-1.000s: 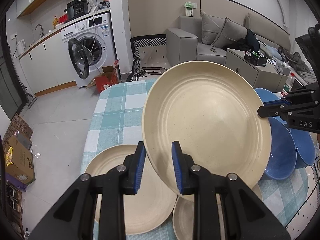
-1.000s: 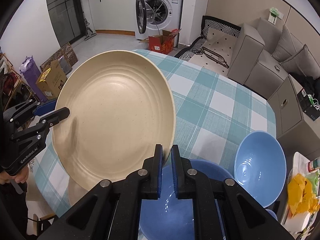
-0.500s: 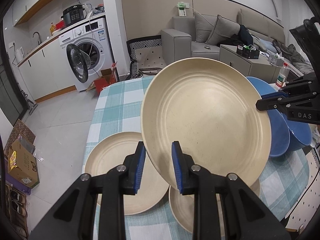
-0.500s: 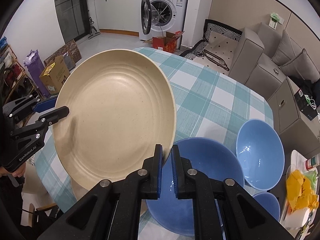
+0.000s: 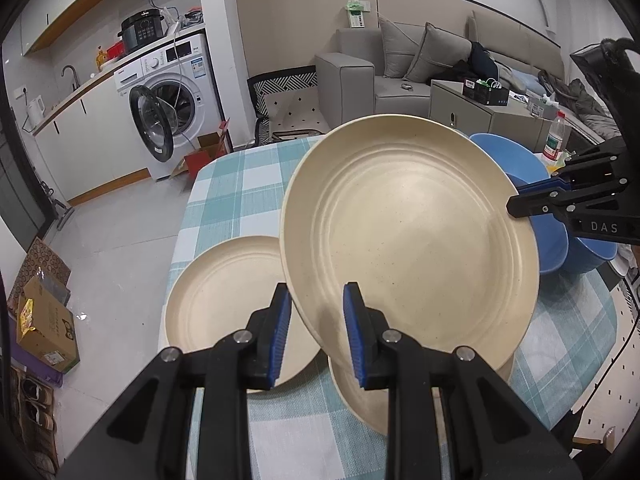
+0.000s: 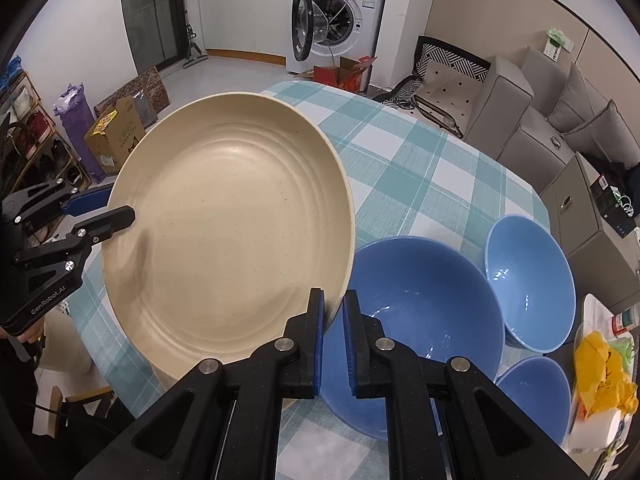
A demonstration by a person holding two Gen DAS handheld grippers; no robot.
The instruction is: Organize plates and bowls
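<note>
A large cream plate [image 5: 408,240] [image 6: 228,236] is held tilted above the checked table. My right gripper [image 6: 333,320] [image 5: 520,202] is shut on its rim. My left gripper [image 5: 316,320] [image 6: 108,210] is open, its jaws straddling the opposite rim without clamping it. Two more cream plates lie on the table below, one at the left [image 5: 224,308] and one partly hidden under the held plate [image 5: 360,396]. Three blue bowls [image 6: 420,320] [image 6: 528,280] [image 6: 536,396] stand to the right.
The table with a teal checked cloth [image 6: 420,168] ends close at the left and far sides. A bottle [image 5: 554,140] and a tray with yellow packets [image 6: 604,376] sit at the right edge. A sofa, a cabinet and a washing machine stand beyond.
The held plate has risen and drawn back from the table, so more of the plates and bowls below shows. Both grippers keep their places on the rim.
</note>
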